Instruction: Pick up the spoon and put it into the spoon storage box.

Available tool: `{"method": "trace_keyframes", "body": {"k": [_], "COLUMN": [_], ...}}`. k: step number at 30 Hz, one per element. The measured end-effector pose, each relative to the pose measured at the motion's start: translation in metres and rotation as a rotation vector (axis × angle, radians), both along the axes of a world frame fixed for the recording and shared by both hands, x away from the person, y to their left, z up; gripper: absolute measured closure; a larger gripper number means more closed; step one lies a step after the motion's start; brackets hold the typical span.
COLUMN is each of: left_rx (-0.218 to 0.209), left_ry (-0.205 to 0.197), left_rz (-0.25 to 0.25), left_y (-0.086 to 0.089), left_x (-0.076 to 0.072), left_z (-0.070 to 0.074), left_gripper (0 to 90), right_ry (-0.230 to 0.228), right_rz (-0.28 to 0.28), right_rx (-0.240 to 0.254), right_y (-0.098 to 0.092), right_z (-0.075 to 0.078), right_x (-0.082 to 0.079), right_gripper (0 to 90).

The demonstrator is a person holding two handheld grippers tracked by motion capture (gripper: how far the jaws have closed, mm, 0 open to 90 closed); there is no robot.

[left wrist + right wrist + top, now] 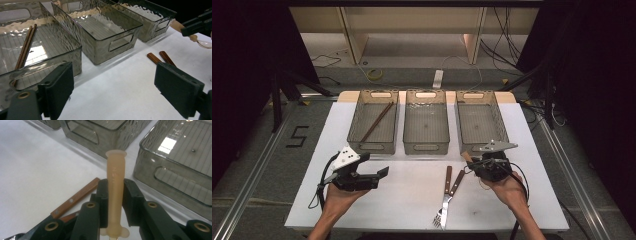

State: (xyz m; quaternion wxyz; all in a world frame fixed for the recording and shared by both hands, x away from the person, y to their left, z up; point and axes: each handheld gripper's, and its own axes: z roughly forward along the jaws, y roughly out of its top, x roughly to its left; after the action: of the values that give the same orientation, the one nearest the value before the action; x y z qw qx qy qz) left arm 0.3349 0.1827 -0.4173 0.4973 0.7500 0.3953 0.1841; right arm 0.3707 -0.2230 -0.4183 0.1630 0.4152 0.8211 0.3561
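1. Pinched upright between the jaws of the right gripper (115,195): one spoon (115,180) with a pale wooden handle. In the left gripper view its clear bowl (205,44) hangs below the clamp, off the table. Held by the handle, it looks ready to be carried to a bin.
2. Right gripper, in the high view (489,165): sits just in front of the right bin (480,126), the likeliest destination for the spoon.
3. Left gripper (362,177): jaws spread wide, nothing between them. It waits over bare table near the left bin (374,122), apparently idle while the other hand works.
4. Fork (443,197) and knife (453,187): brown-handled, lying side by side on the white table (412,200) between the two hands, handles towards the bins. Probably awaiting sorting.
5. Left bin: smoky clear plastic, contains a pair of dark wooden chopsticks (377,121) lying diagonally.
6. Middle bin (426,127): same type, empty.
7. Right bin: same type, empty.
8. Arrangement: three bins in a row along the far side of the table, one apparently for each type of utensil.
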Motion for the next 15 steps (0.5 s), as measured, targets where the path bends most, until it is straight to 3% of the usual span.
{"method": "trace_keyframes", "body": {"k": [15], "left_rx": [-0.014], "left_ry": [-0.003], "left_rz": [0.005], "left_y": [0.001], "left_x": [-0.001], "left_z": [0.000], "left_gripper": [15.7], "right_ry": [-0.033], "right_rz": [0.006], "right_rx": [0.020], "right_y": [0.012], "right_z": [0.010], "right_x": [0.015], "right_gripper": [76.2]}}
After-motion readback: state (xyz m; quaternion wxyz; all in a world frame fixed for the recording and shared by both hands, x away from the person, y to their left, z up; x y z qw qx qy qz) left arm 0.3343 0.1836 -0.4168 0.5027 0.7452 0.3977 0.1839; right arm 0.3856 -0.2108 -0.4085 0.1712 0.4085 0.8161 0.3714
